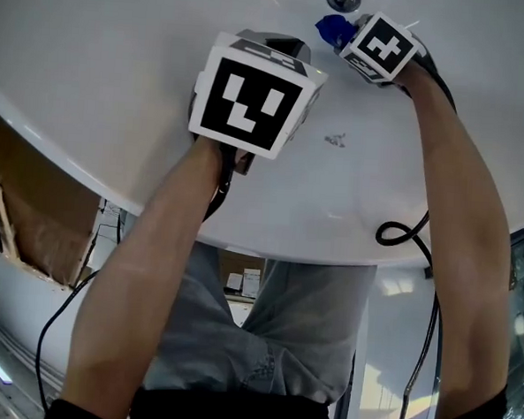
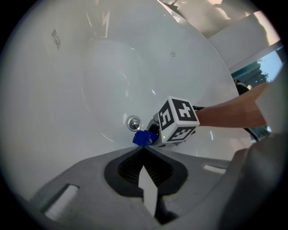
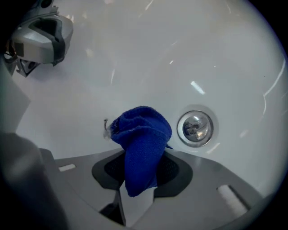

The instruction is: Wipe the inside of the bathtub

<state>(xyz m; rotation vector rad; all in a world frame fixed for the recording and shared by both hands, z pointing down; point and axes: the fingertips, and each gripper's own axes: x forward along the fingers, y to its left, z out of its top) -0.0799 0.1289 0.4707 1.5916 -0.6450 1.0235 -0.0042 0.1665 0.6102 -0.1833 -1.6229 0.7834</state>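
Bathtub (image 1: pixel 94 52) white and glossy inside, metal drain (image 3: pixel 195 128) in its floor. My left tongs (image 2: pixel 143 152) pinched together on nothing, hanging over the tub wall well left of the drain. My right tongs (image 3: pixel 138 182) clamp a blue cloth (image 3: pixel 141 139), bunched end at the tub surface just left of the drain.

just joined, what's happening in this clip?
A person leans over a white bathtub with a gripper in each hand. The right gripper is clamped on a bunched blue cloth, held down by the tub floor just beside the chrome drain; whether the cloth is actually touching isn't clear. The left gripper is shut and empty, held over the tub's inner wall.
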